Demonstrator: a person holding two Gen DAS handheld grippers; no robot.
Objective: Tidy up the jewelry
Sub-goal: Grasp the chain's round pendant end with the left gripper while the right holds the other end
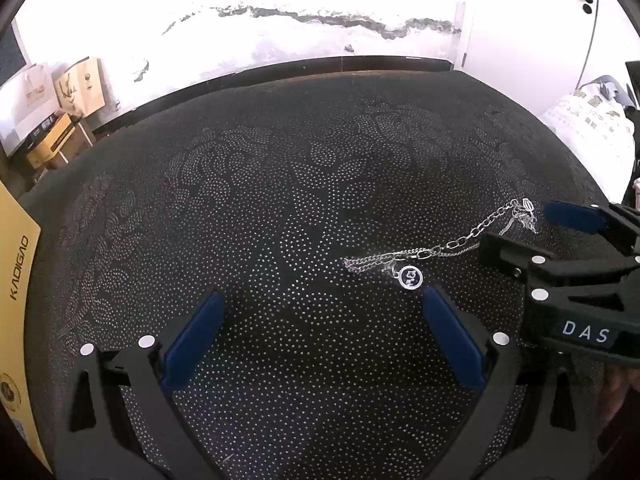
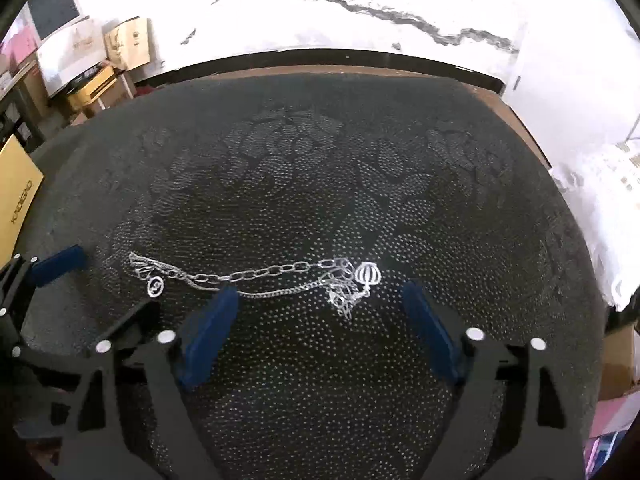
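A silver chain necklace (image 2: 256, 274) lies stretched across the black dotted mat (image 2: 320, 168). A round disc pendant (image 2: 155, 287) is at its left end and a lantern-shaped charm (image 2: 368, 274) with tangled fine chain at its right end. My right gripper (image 2: 320, 312) is open, its pads either side of the tangled end, just short of it. In the left wrist view my left gripper (image 1: 320, 312) is open and empty; the chain (image 1: 460, 242) and disc pendant (image 1: 411, 277) lie just beyond its right finger. The right gripper (image 1: 528, 224) shows there, open around the chain's far end.
A yellow box (image 1: 16, 280) stands at the mat's left edge. Cardboard boxes and bags (image 1: 60, 96) sit beyond the table at far left. White patterned cloth (image 2: 600, 208) lies at the right edge. The left gripper's finger (image 2: 60, 264) shows at left in the right wrist view.
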